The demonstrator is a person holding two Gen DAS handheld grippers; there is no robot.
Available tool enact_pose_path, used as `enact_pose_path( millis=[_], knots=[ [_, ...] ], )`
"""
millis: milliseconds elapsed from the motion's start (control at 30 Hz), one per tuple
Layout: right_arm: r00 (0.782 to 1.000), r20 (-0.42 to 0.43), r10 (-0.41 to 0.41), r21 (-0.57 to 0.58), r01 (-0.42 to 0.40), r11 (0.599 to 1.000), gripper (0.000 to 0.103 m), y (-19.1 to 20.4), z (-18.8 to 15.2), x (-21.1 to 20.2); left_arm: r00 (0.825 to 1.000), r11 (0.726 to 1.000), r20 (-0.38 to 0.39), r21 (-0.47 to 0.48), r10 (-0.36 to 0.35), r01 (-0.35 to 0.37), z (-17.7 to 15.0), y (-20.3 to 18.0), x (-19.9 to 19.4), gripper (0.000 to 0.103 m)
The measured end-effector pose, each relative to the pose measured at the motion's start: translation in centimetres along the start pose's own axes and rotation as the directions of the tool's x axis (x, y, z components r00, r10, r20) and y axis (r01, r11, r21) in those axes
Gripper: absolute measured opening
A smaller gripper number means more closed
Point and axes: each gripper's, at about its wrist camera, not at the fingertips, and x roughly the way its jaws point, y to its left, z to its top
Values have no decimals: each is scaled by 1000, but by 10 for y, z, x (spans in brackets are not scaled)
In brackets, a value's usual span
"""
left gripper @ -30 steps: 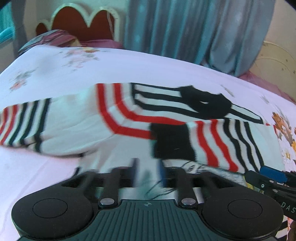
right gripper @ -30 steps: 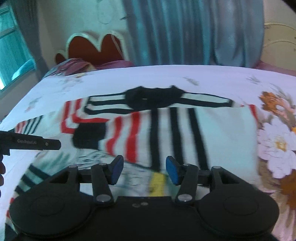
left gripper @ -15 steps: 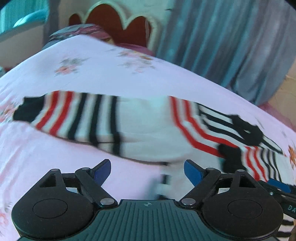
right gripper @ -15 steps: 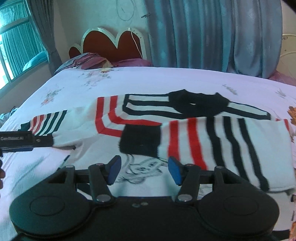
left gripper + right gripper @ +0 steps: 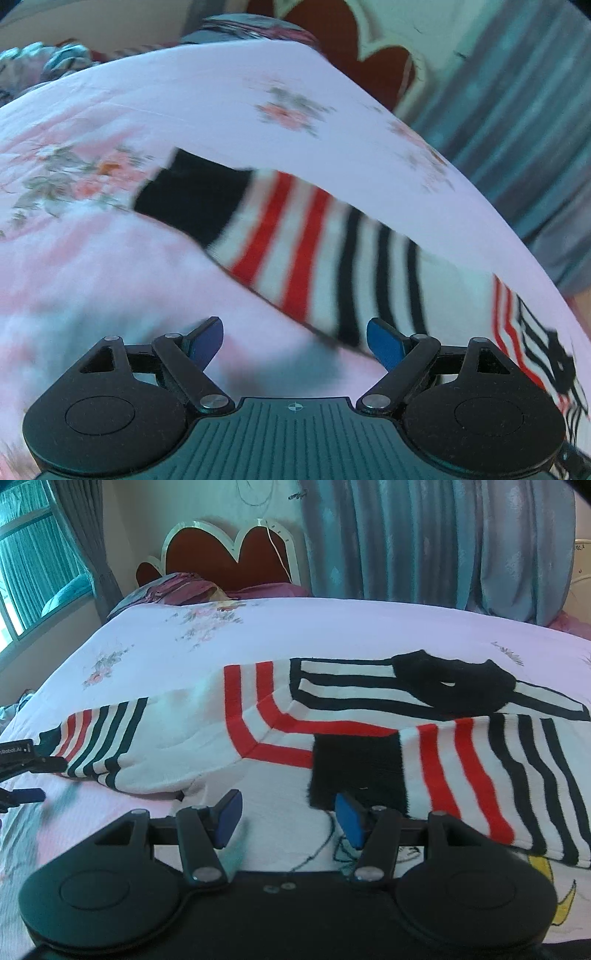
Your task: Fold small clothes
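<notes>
On the bed (image 5: pixel 332 627):
Sweater (image 5: pixel 192 734): flat, long axis crosswise, black collar toward headboard.
Writing: "Robot.AI" on left gripper (image 5: pixel 16 775).
Left gripper: spread, empty.
Right gripper (image 5: pixel 288 819): spread, empty.

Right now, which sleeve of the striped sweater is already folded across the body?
The sleeve nearest the right gripper, black cuff lying on the chest. The other sleeve lies stretched out flat toward the left gripper.

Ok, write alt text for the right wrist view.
A striped sweater lies on a floral bedsheet, one sleeve folded across its front. The open right claw hovers near that sleeve's black cuff, holding nothing.
</notes>
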Motion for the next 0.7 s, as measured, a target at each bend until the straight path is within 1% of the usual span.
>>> enact_pose_path(
  millis=[33,67,133,167,333,400,467,533,633,700],
  knots=[
    [1000,-2,-4,1,4,1000,55,2,1,2,1000,1000,7,-16,2,-2,4,6,2,80],
    [1000,-3,-9,3,9,1000,55,3,2,4,1000,999,8,-34,-2,2,7,13,6,70],
    [1000,-6,-19,7,19,1000,55,5,3,7,1000,998,8,-67,-19,19,15,23,13,62],
    [1000,-7,-26,8,26,1000,55,6,4,9,999,996,16,-87,-33,34,18,28,16,60],
    [998,-18,-54,21,54,998,55,9,6,19,994,988,56,-120,-89,95,28,35,29,60],
    [998,-14,-69,23,69,997,55,10,7,22,993,986,75,-131,-94,103,30,35,33,47],
    [996,-10,-87,22,87,996,55,11,9,23,992,984,88,-149,-87,100,33,39,39,25],
    [994,-7,-107,20,107,994,55,11,10,25,992,980,88,-169,-90,104,36,45,44,11],
    [991,-3,-135,22,135,991,54,9,13,27,991,982,98,-153,-97,111,39,42,47,6],
    [987,6,-158,23,157,987,53,7,15,28,988,983,110,-137,-106,121,40,37,44,5]
  ],
)
